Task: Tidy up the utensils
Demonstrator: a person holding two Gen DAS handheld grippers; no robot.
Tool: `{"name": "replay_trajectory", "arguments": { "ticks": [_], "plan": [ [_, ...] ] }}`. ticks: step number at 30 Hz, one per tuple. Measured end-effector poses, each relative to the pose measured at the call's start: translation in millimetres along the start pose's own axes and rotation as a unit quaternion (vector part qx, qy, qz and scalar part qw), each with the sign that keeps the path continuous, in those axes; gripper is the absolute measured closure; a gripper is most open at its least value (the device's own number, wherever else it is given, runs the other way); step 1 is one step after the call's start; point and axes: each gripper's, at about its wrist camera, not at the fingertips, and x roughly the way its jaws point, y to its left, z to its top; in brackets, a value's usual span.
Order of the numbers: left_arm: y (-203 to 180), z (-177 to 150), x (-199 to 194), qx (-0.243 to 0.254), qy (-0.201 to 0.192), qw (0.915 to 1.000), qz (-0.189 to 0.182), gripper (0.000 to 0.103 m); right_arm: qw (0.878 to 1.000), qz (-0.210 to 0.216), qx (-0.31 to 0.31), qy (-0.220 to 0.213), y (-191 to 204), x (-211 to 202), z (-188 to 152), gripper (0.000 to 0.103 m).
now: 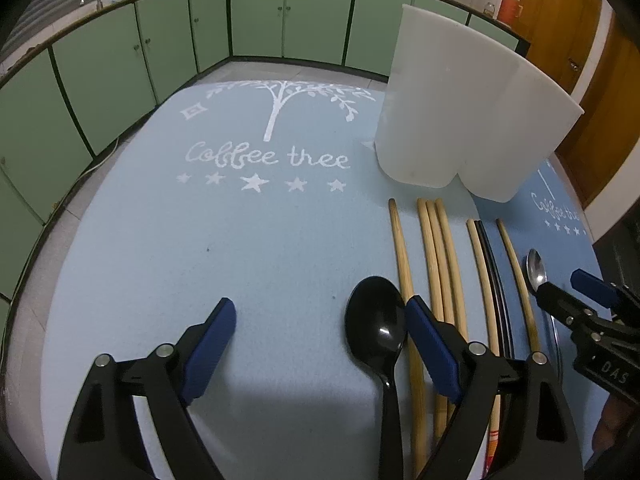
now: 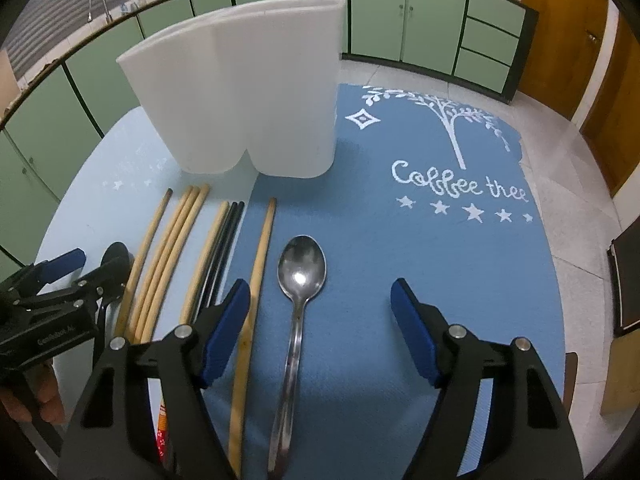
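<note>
A white two-compartment holder (image 1: pixel 460 120) (image 2: pixel 248 92) stands upright at the back of the mats. In front of it lie several wooden chopsticks (image 1: pixel 440 256) (image 2: pixel 168 248) and a black pair (image 2: pixel 226 248). A black spoon (image 1: pixel 376 320) lies between my left gripper's (image 1: pixel 320 320) open fingers, close to the right finger. A metal spoon (image 2: pixel 300 276) (image 1: pixel 536 270) lies between my right gripper's (image 2: pixel 320 304) open fingers. Both grippers are empty. The right gripper (image 1: pixel 576 292) shows in the left wrist view and the left gripper (image 2: pixel 96 268) in the right wrist view.
A light blue mat (image 1: pixel 200 240) and a darker blue mat (image 2: pixel 440 260) cover the round table. Green cabinets (image 1: pixel 160 48) ring the room. A wooden door (image 1: pixel 580 60) is at the right. The table edge is near on the left (image 1: pixel 32 280).
</note>
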Motion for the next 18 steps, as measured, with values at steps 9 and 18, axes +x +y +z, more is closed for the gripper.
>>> {"name": "replay_trajectory", "arguments": {
  "ticks": [9,18],
  "plan": [
    [4.9,3.3,-2.5,-0.009,-0.006,0.9993,-0.037,0.065,1.000,0.003,-0.003,0.008,0.2,6.5,0.2,0.038],
    [-0.9,11.2,-3.5,0.014,-0.011,0.9963,-0.084,0.078,1.000,0.004,0.002,0.014,-8.6,7.4,1.2,0.041]
  ]
}}
